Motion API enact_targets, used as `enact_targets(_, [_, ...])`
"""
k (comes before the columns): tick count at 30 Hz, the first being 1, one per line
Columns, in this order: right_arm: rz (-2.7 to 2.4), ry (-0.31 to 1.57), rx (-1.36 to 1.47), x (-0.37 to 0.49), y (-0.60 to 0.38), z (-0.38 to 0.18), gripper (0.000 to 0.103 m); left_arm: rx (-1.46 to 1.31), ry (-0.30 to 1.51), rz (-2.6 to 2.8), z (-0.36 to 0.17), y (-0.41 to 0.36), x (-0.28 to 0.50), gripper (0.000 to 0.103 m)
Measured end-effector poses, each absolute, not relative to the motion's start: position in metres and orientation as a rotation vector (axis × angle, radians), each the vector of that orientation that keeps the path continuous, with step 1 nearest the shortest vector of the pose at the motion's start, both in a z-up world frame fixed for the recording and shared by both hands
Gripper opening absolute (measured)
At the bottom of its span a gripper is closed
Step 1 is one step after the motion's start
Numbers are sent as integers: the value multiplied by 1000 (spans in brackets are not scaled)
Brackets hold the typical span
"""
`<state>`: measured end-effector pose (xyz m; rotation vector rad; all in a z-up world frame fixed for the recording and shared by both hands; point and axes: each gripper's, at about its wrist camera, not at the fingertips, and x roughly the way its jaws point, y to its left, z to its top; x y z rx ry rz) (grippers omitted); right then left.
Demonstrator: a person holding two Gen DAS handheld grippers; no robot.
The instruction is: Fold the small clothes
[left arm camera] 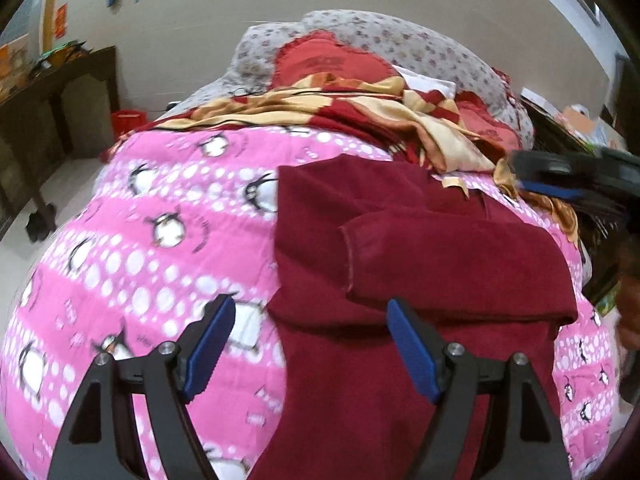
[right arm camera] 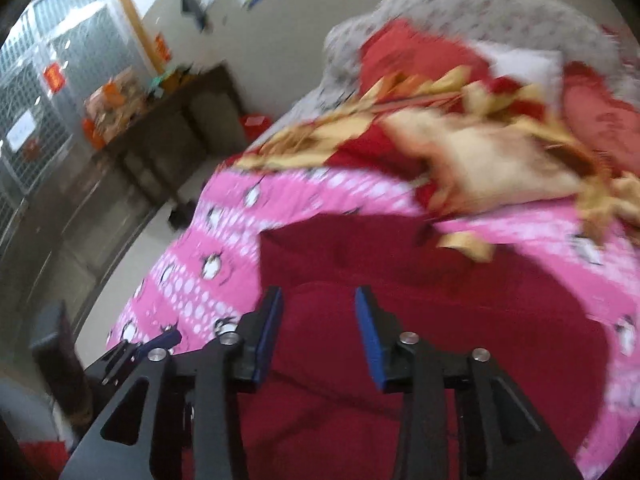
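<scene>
1. 2 views show the same bed: a dark red garment (left arm camera: 400, 264) lies spread on the pink penguin blanket (left arm camera: 140, 248), one sleeve folded across its body.
2. Only the left wrist view shows the right gripper (left arm camera: 560, 184) from outside, a blurred dark shape with a blue strip at the right edge. Only the right wrist view shows the window (right arm camera: 52, 64) and cluttered side table (right arm camera: 132, 128).
3. The right wrist view is smeared, so the garment's (right arm camera: 420, 340) edges there are hard to trace; its lower part is cut off in both.
4. Left gripper (left arm camera: 312, 344) tilts down over the garment's left edge, jaws wide apart, holding nothing.
5. Right gripper (right arm camera: 318, 332) tilts down above the garment, jaws parted, nothing pinched between its pads (right arm camera: 370, 344).
</scene>
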<state>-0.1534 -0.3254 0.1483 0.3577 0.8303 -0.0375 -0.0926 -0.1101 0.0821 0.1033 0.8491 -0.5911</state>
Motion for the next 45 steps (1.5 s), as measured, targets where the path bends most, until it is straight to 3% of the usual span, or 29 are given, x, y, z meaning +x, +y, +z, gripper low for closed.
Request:
enact_targets(2, [-105,792,360,-183,-342,156,63,104,850,-603,79,-121,-87,84])
enact_targets(8, [-358,816,389,-278,-391,132,63,104,899,-620,57,-164,-56,83])
enact_targets(10, [-412,840,479,-305,-410,112,63,127,927,-638,48,-179,-50,70])
enact_targets(12, [-459,856,550,-324,-426,98,63,139,970,-682,43,-191,-47,26])
enact_targets(15, [-525,857,605,-340,-443,87,63,163,951,-711,53,-196,-49,14])
enact_targets(21, [-541,813,606,-334,-455,94,63,143,838,-735,98,-167,-48,14])
enact_targets(31, [-570,839,732,-283,-502,62,63,183,967,-652,55,-161,-40,14])
enact_targets(32, [-565,851,744,-276,-506,57,59,180,968,-649,54,-162,-39,15])
enact_targets(33, [-556,842,741,-274,-507,56,35,177,970,-649,55,-162,-39,15])
enact_targets(34, [-547,821,726,-272,-508,59,22,176,970,-649,56,-161,-39,15])
enact_targets(36, [-584,777,657,-273,-507,75,12,182,959,-650,58,-162,-40,15])
enact_targets(40, [-630,728,596,-283,-508,93,12,199,959,-635,54,-167,-39,15])
enact_targets(41, [-609,734,632,-288,-510,90,14,199,960,-633,53,-167,-39,16])
enact_targets(43, [-562,746,689,-293,-511,84,43,198,959,-629,51,-167,-39,17])
enact_targets(44, [-528,766,731,-294,-512,75,67,195,962,-628,51,-166,-38,17])
enact_targets(45, [-511,771,759,-294,-512,70,72,193,965,-626,50,-166,-38,17])
